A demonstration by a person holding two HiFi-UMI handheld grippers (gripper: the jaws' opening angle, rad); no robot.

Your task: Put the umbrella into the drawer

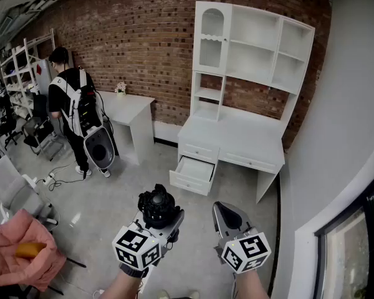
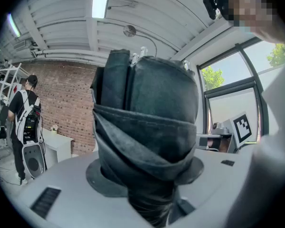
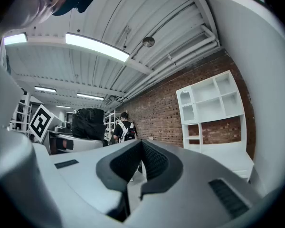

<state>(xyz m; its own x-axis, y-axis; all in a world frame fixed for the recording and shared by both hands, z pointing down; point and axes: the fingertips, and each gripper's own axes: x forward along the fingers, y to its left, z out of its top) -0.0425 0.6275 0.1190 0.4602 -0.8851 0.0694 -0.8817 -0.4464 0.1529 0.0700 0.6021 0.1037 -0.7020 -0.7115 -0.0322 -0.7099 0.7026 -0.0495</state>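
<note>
Umbrella [image 1: 157,204]: folded, black, creased fabric bundle with band wrapped round; clamped between jaws of left gripper [image 1: 160,220], one end up, over floor [image 1: 112,198], well apart from drawer [image 1: 194,169]. Right gripper [image 1: 225,213]: ribbed dark pads closed together, nothing between. Only head view shows drawer, pulled out at lower left of white worktop [image 1: 237,136], with shelf unit [image 1: 255,42] above it against brick wall [image 1: 143,36]. Left gripper view: fabric folds fill the middle, metal rib tips [image 2: 142,51] on top. Person with backpack [image 1: 68,104] at far left
</note>
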